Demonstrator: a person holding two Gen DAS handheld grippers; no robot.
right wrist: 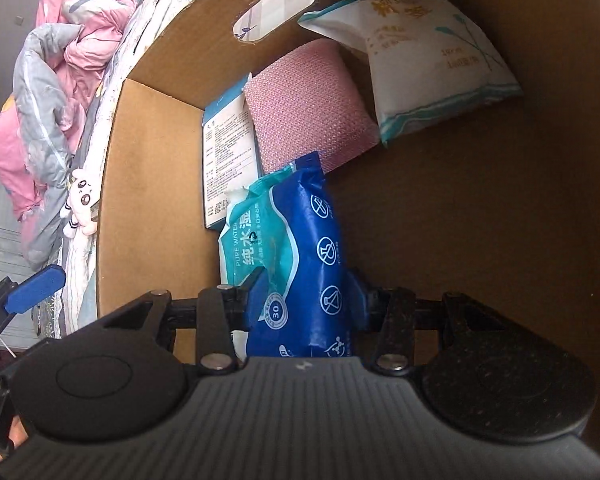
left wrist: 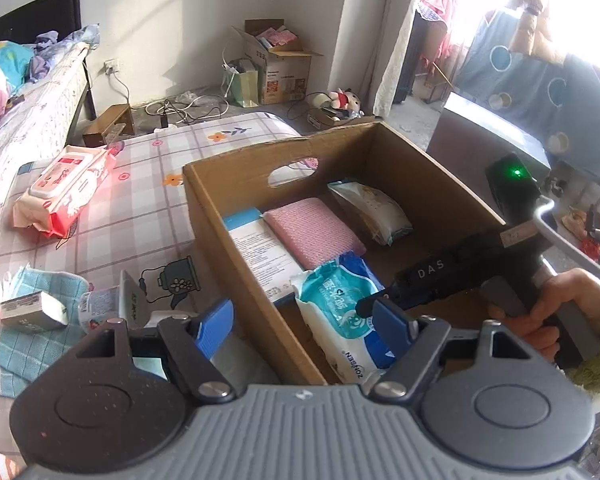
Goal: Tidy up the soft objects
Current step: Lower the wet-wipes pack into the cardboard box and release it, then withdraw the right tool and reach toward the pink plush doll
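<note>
The blue wet-wipe pack [right wrist: 300,256] hangs inside the cardboard box [right wrist: 156,184], clenched between the fingers of the right gripper [right wrist: 306,284], its far end over a pink sponge [right wrist: 308,112] and a white leaflet box [right wrist: 228,152]. A white tissue pack [right wrist: 432,68] leans in the far right corner. The left gripper [left wrist: 304,320] hovers at the box's near left wall, fingers released and grasping nothing. A red wipe pack [left wrist: 66,192] lies far left on the bed [left wrist: 140,208].

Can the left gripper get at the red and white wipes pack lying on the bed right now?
Probably yes. The left gripper stands open and empty, and the red and white wipes pack lies uncovered on the checked bedsheet, outside the cardboard box.
</note>
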